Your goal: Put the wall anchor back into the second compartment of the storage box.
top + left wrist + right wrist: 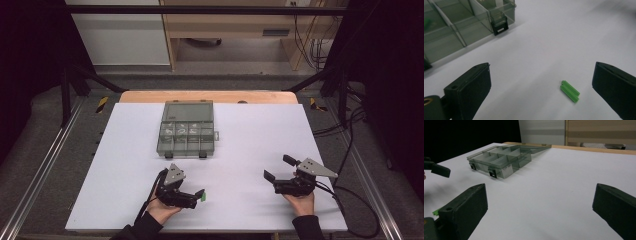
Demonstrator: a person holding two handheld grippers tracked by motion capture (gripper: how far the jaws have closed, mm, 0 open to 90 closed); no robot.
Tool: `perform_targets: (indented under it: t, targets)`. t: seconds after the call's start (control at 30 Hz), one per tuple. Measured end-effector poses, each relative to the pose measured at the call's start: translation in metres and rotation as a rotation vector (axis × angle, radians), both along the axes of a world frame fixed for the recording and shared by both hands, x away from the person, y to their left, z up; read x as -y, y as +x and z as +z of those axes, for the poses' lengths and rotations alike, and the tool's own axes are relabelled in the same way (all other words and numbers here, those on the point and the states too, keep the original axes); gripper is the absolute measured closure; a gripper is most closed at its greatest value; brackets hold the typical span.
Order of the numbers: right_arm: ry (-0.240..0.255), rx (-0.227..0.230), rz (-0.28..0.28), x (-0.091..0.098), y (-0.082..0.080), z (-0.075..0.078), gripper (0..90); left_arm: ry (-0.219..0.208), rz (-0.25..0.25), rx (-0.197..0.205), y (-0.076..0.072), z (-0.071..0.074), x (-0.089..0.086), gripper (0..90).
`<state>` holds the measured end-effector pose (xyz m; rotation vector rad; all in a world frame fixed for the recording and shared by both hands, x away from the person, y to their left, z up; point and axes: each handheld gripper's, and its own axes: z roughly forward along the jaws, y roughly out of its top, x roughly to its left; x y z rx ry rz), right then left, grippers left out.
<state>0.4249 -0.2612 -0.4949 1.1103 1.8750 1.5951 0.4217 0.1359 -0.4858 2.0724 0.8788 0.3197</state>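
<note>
We hold both grippers low — left gripper [192,196] and right gripper [278,168] — jaws spread wide.

table: wooden table [207,95], its bare edge showing as a strip along the top of the white area, centre of the frame.
cover: white sheet [260,145] laid flat over nearly the whole tabletop, filling the middle of the frame.
box: smoky clear compartment box [186,135] resting on the sheet, upper centre, lid open and lying flat behind it.
small part: green ribbed piece [570,91] lying flat on the sheet, lower centre-left of the high view, well apart from the box.
</note>
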Motion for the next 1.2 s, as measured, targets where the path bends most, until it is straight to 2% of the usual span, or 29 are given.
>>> perform_targets:
  t: [0.2, 0.23, 0.33, 0.43, 0.6, 0.63, 0.7, 0.9, 1.2]
  targets:
    - [-0.001, 0.002, -0.001, 0.0, 0.0, 0.0, 0.3, 0.024, 0.0, -0.046, -0.003, -0.007, 0.005, 5.1]
    - [0.0, -0.002, -0.002, 0.0, 0.0, 0.0, 0.3, 0.024, -0.004, -0.066, -0.004, -0.008, 0.007, 7.0]
    - [-0.002, -0.003, -0.001, 0.0, 0.0, 0.0, 0.3, 0.023, -0.011, -0.076, -0.005, -0.009, 0.008, 10.5]
    - [0.0, -0.005, -0.001, 0.0, 0.0, 0.0, 0.3, 0.03, -0.013, -0.092, -0.008, -0.01, 0.01, 20.2]
    - [-0.002, -0.004, -0.001, 0.0, 0.0, 0.0, 0.3, 0.048, -0.011, -0.099, -0.01, -0.011, 0.013, 33.1]
    - [-0.002, -0.004, -0.001, 0.0, 0.0, 0.0, 0.3, 0.051, -0.014, -0.1, -0.011, -0.011, 0.014, 33.1]
    - [-0.001, -0.006, -0.002, 0.0, 0.0, 0.0, 0.3, 0.058, -0.022, -0.1, -0.013, -0.01, 0.016, 40.6]
    - [-0.001, -0.008, -0.001, 0.0, 0.0, 0.0, 0.3, 0.076, -0.021, -0.108, -0.015, -0.011, 0.02, 51.9]
    - [-0.003, -0.01, 0.0, 0.0, 0.0, 0.0, 0.3, 0.083, -0.019, -0.118, -0.017, -0.011, 0.022, 61.9]
